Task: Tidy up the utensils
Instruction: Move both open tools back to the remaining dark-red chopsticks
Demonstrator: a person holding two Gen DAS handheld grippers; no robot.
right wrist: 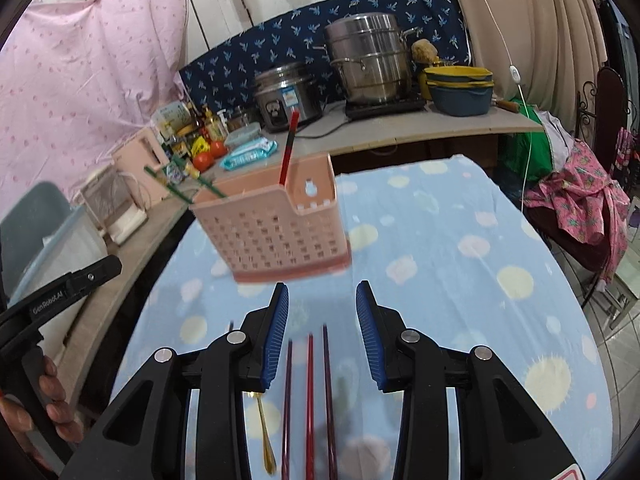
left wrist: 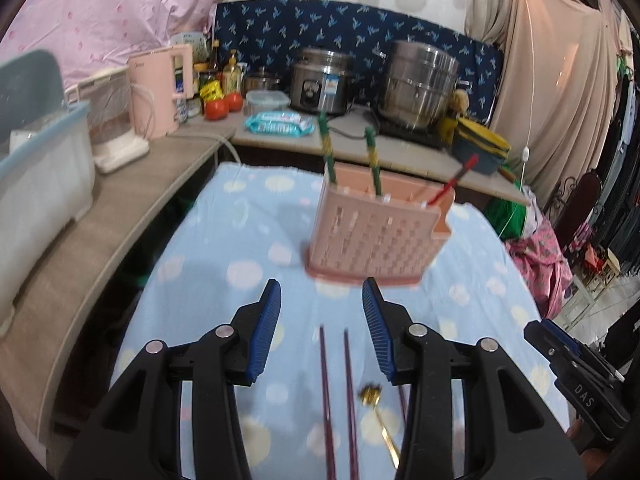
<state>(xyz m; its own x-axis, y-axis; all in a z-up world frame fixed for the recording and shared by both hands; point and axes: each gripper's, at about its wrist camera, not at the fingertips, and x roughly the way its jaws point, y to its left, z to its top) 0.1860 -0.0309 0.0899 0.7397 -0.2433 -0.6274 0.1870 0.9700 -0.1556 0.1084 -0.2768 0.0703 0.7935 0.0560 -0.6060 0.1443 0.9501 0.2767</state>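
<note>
1. Left gripper [left wrist: 322, 292] hangs over the dotted cloth [left wrist: 248, 240], jaws apart, nothing between the pads.
2. Right gripper [right wrist: 322, 294] likewise stands released and empty.
3. The pink holder [left wrist: 372, 236] stands on the cloth ahead of both, with two green sticks [left wrist: 374, 164] and a red one [left wrist: 452, 184] in it.
4. Dark chopsticks [left wrist: 324, 380] and a gold spoon [left wrist: 380, 420] lie on the cloth below the jaws, untouched.
</note>
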